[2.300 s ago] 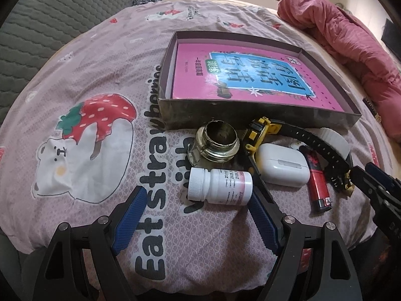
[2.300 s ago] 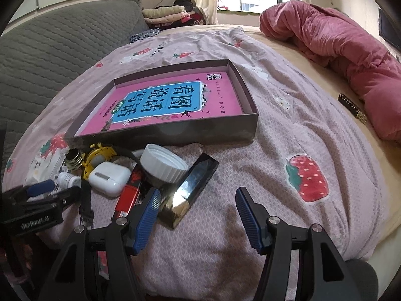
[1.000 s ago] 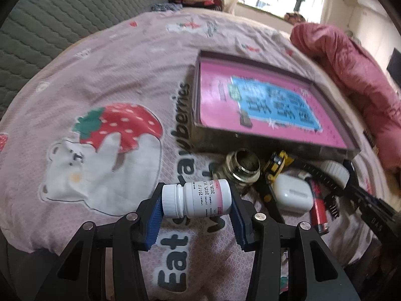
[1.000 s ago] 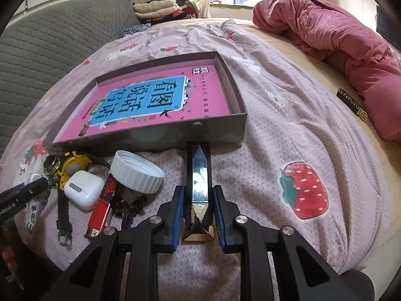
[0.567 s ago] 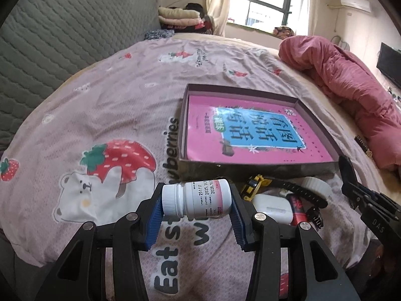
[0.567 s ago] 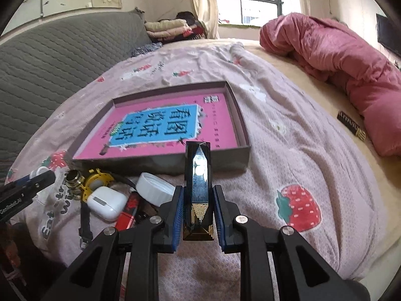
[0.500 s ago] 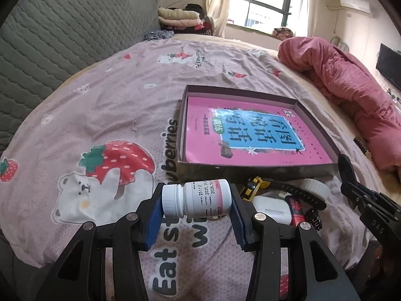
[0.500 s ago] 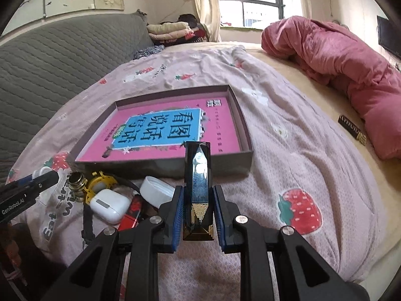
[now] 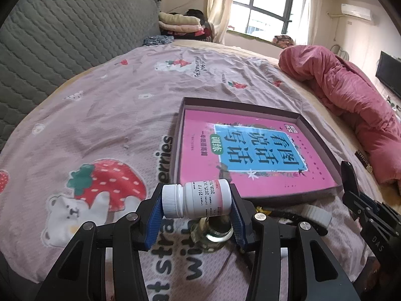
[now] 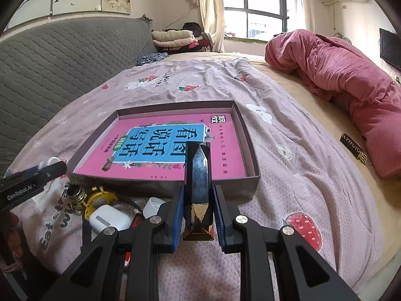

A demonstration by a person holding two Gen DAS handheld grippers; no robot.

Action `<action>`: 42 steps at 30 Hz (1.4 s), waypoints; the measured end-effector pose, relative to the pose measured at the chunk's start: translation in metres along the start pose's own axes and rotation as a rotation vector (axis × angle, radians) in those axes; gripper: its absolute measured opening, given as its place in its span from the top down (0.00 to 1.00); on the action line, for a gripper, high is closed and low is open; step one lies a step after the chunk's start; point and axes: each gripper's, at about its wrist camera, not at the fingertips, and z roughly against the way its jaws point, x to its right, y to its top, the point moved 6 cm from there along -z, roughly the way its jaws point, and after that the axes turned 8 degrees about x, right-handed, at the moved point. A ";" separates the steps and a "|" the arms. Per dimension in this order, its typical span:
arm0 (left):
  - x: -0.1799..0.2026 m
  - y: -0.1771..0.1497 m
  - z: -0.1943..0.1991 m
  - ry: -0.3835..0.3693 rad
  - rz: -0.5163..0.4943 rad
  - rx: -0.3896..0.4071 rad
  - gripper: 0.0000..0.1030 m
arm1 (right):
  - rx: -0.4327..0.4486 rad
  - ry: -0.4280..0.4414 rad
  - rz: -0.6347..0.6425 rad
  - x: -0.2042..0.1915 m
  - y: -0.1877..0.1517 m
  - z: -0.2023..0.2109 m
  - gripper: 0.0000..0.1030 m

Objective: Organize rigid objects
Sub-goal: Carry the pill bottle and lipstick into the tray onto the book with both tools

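My left gripper (image 9: 196,207) pinches a white pill bottle (image 9: 196,202) end to end, cap toward its left pad, the bottle lying crosswise and lifted clear of the strawberry-print bedsheet (image 9: 100,115). My right gripper (image 10: 198,213) clamps a faceted black-and-gold case (image 10: 198,190) along its length, pointing toward the shallow box (image 10: 248,135), whose floor carries a pink book (image 10: 165,148). On the sheet just in front of the box's near wall lie a brass fitting (image 10: 76,194), a yellow-faced watch (image 10: 99,198), a white earbud case (image 10: 109,218) and a white jar lid (image 10: 153,205), clustered together. A pink quilt (image 10: 345,75) lies bunched, well apart, at the right.
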 end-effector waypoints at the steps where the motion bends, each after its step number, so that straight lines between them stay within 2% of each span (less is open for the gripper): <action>1: 0.002 0.002 -0.004 -0.005 0.001 0.000 0.53 | 0.001 -0.003 0.005 0.000 0.001 -0.001 0.78; 9: 0.011 0.023 -0.026 0.000 -0.018 0.042 0.53 | 0.024 -0.028 0.026 0.002 0.012 -0.004 0.78; 16: 0.017 0.031 -0.050 0.030 -0.049 0.035 0.53 | 0.033 -0.061 0.020 0.010 0.023 -0.013 0.78; 24: 0.027 0.041 -0.066 0.022 -0.069 0.053 0.53 | 0.029 -0.080 0.023 0.012 0.031 -0.025 0.78; 32: 0.040 0.036 -0.080 -0.003 -0.115 0.035 0.53 | 0.006 -0.079 0.032 0.008 0.035 -0.044 0.78; 42: 0.041 0.021 -0.099 -0.007 -0.135 -0.054 0.53 | -0.049 -0.110 0.024 0.012 0.028 -0.067 0.78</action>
